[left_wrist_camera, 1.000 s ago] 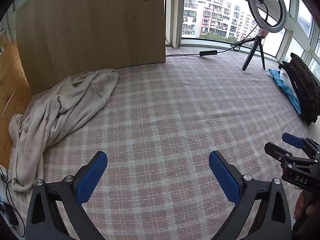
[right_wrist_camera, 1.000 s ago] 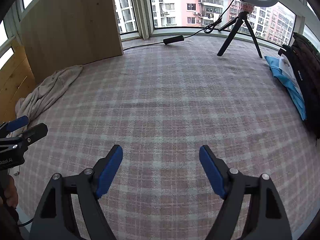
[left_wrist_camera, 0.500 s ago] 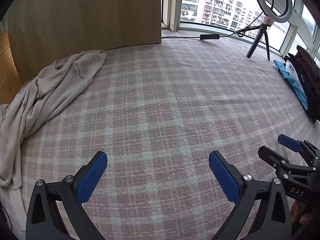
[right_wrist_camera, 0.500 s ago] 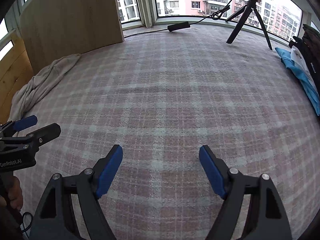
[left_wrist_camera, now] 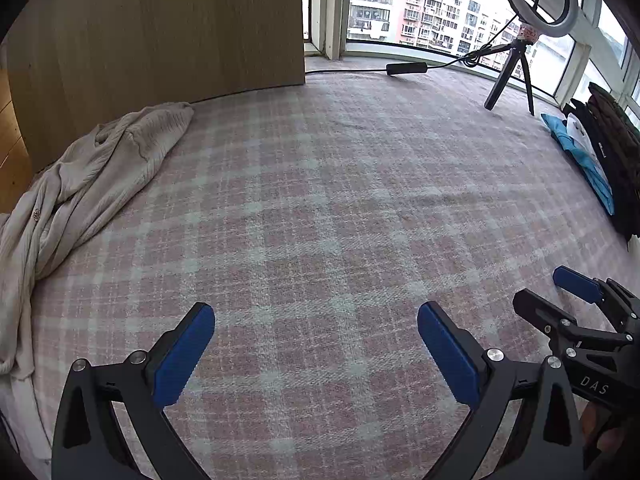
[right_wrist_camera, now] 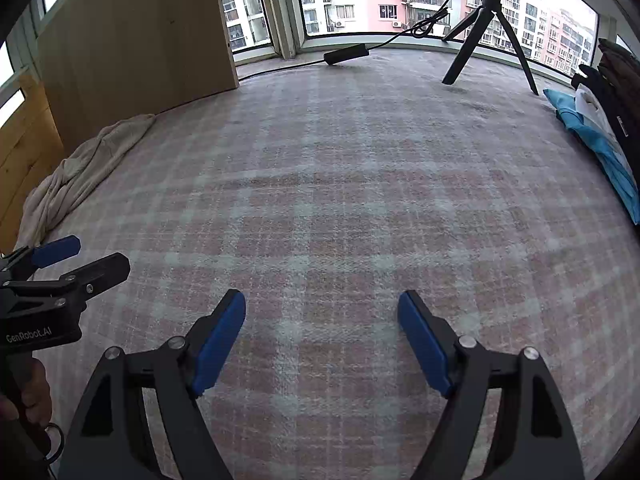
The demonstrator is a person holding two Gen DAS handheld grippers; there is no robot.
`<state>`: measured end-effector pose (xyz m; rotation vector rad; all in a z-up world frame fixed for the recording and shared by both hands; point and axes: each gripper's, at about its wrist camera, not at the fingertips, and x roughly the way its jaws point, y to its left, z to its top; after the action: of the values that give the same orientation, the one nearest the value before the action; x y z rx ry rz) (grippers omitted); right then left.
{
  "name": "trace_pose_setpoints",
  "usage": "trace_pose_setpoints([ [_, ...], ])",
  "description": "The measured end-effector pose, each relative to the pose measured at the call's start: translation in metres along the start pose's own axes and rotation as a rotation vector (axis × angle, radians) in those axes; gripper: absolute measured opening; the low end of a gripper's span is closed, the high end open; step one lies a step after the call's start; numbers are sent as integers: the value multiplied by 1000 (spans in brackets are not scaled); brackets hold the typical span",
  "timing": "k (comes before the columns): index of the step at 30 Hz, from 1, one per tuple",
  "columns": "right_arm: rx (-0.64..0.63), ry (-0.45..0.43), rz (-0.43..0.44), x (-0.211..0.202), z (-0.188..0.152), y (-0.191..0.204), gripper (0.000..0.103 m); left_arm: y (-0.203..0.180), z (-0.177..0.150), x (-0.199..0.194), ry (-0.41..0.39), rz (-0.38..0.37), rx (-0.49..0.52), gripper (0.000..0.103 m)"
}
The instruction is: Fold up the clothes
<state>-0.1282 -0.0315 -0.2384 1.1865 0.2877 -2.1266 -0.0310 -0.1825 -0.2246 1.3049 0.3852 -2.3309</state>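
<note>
A crumpled beige knit garment (left_wrist_camera: 76,196) lies at the left edge of the plaid bed cover (left_wrist_camera: 320,220), against a wooden panel; it also shows in the right wrist view (right_wrist_camera: 76,176). My left gripper (left_wrist_camera: 316,344) is open and empty, low over the cover, well right of the garment. My right gripper (right_wrist_camera: 322,332) is open and empty over the middle of the cover. Each gripper shows in the other's view: the right one (left_wrist_camera: 560,300) and the left one (right_wrist_camera: 84,260).
A wooden panel (left_wrist_camera: 160,28) stands at the back left. A ring light on a tripod (left_wrist_camera: 516,64) and a cable with a black box (left_wrist_camera: 406,68) are at the back by the window. A pile of blue and dark clothes (left_wrist_camera: 596,152) lies at the right edge.
Both grippers have moved forward and turned slightly; the beige garment has shifted left and lower in the left wrist view. Both grippers stay open.
</note>
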Motion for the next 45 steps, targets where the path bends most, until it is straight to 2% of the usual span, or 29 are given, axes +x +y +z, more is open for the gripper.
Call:
trace_pose_setpoints([
  [11,-34,-12,-22,3,1,2,78,-2,-5,9,-4,6,-8,102],
  [18,-92,-33,-76,3,-6,9,78,-2,-12,17,-8,25,-13,102],
  [25,-84,-47,-82,4,-6,7,80,-3,-17,14,-36,38,-7,103],
  [28,-88,-40,-87,6,-5,7,86,-2,-18,14,-43,41,-9,103],
  [30,-72,-23,-99,10,-3,4,102,-1,-20,13,-52,40,-11,103],
  [31,-59,-16,-102,11,-3,1,103,-1,-20,13,-57,40,-9,103],
  [45,-60,-16,-108,13,-4,2,103,-2,-17,17,-69,37,-5,103],
])
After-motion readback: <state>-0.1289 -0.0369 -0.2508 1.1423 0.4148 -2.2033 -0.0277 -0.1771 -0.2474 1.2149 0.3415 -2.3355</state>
